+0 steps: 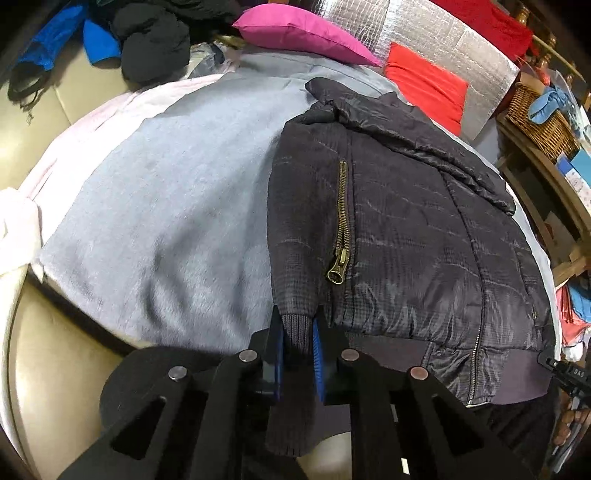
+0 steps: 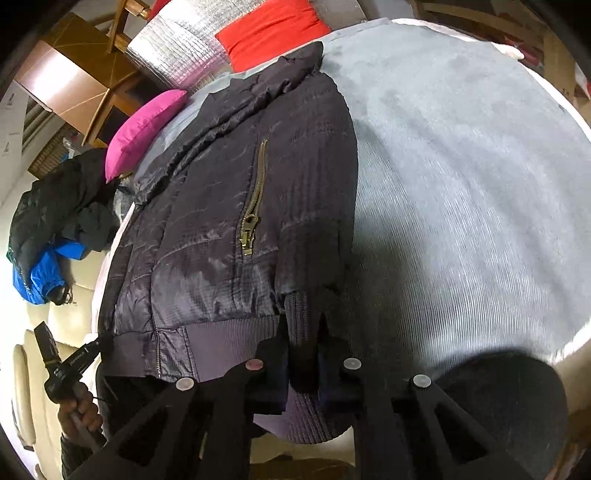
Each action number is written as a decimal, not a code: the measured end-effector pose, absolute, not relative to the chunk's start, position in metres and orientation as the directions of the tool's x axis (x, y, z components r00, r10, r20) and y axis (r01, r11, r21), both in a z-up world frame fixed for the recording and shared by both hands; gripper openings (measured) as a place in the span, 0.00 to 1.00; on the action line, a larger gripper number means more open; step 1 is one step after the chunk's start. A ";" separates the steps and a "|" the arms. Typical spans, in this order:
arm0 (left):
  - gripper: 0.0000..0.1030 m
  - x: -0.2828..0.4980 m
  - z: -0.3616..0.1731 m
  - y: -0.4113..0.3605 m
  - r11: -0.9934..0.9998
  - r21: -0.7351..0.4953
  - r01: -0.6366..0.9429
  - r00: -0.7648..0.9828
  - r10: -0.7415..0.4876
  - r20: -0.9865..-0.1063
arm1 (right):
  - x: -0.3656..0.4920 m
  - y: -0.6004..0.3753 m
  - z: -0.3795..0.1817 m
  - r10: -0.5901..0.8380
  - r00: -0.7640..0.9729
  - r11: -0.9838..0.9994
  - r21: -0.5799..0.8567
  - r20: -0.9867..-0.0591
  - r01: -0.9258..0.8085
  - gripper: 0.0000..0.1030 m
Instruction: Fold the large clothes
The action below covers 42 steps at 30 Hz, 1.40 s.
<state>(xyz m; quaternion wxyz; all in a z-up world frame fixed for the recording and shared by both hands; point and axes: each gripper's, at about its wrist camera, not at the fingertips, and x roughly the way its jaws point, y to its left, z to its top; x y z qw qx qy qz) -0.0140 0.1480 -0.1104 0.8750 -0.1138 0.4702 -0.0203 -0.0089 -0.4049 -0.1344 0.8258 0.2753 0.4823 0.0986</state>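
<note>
A dark quilted jacket (image 1: 406, 229) lies flat on a pale grey-blue blanket (image 1: 177, 206), collar away from me and ribbed hem toward me. Both sleeves are folded along its sides, each with a brass zipper (image 1: 341, 236). In the left wrist view my left gripper (image 1: 297, 325) is shut on the ribbed cuff (image 1: 295, 334) of the sleeve at the jacket's left side. In the right wrist view the jacket (image 2: 207, 229) shows again. There my right gripper (image 2: 303, 330) is shut on the ribbed cuff (image 2: 297, 314) of the other sleeve, beside its zipper (image 2: 253, 218).
A magenta cushion (image 1: 306, 33) and a red cushion (image 1: 428, 88) lie past the collar against a silver foil panel (image 1: 461, 48). Dark and blue clothes (image 1: 147, 40) are piled at the far left. A wicker basket (image 1: 535, 118) stands on the right. A hand (image 2: 79, 410) holds the other gripper's handle.
</note>
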 end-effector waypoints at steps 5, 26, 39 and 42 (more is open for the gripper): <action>0.14 -0.016 -0.110 0.148 0.979 -0.198 -0.055 0.555 -0.135 -0.821 | -0.020 -0.411 -0.138 0.453 0.500 0.813 0.573 -0.738 0.109 0.11; 0.16 0.007 -0.120 0.140 0.981 -0.187 -0.053 0.564 -0.125 -0.816 | 0.011 -0.410 -0.138 0.446 0.494 0.822 0.560 -0.746 0.103 0.10; 0.15 -0.014 -0.093 0.151 0.973 -0.228 -0.028 0.596 -0.167 -0.786 | -0.007 -0.422 -0.119 0.531 0.513 0.766 0.641 -0.675 0.051 0.08; 0.15 -0.014 -0.089 0.153 0.968 -0.249 -0.025 0.601 -0.185 -0.778 | -0.008 -0.427 -0.114 0.558 0.523 0.741 0.671 -0.645 0.036 0.08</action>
